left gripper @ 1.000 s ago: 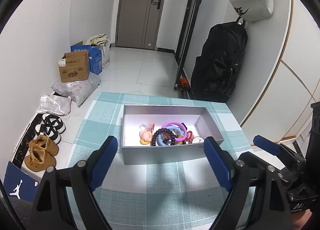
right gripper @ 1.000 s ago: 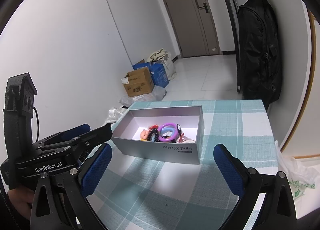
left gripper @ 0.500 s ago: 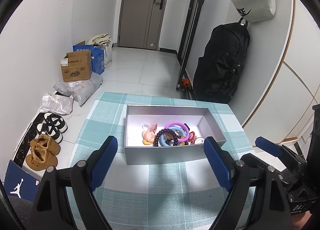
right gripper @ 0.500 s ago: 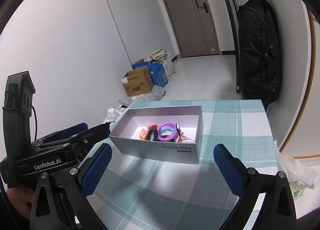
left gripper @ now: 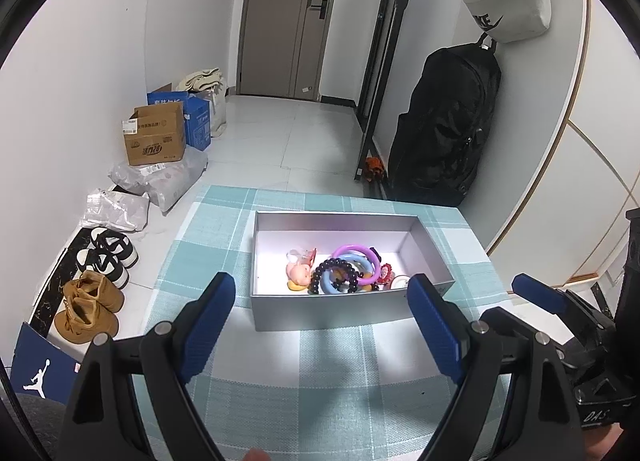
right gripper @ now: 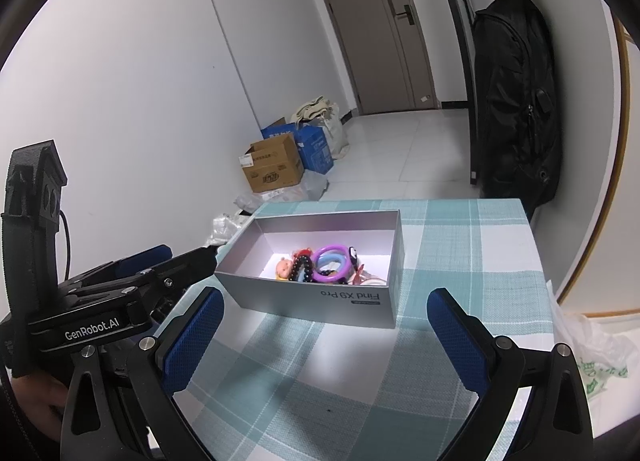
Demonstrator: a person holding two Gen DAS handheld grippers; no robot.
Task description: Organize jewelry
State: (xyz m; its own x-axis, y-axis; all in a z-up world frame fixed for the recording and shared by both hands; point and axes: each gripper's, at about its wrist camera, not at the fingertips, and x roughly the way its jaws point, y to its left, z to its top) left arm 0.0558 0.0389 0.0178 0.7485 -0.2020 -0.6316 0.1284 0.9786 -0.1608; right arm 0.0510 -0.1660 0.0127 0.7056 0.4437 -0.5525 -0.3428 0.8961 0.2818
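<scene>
The left claw (left gripper: 322,323) was held with its blue pads spread wide apart and nothing between them, poised above the checked tabletop (left gripper: 340,381) just short of the near wall of the grey box (left gripper: 332,313). The right claw (right gripper: 326,335) was likewise held wide apart and empty, pointed at the long printed side of the same box (right gripper: 320,301), with the left claw's body seen just beside it at the left of that view. The jewelry was gathered inside the open box, toward its near right part: a purple ring (left gripper: 356,257) was laid over a blue ring (left gripper: 332,281), a string of dark beads (left gripper: 334,267) was draped across both, and a small pink figure (left gripper: 298,273) was set just beside them. Beyond the tabletop, a brown carton (left gripper: 154,141) and shoes (left gripper: 90,305) were seen on the floor, and a black backpack (left gripper: 444,121) was hung against the wall.
</scene>
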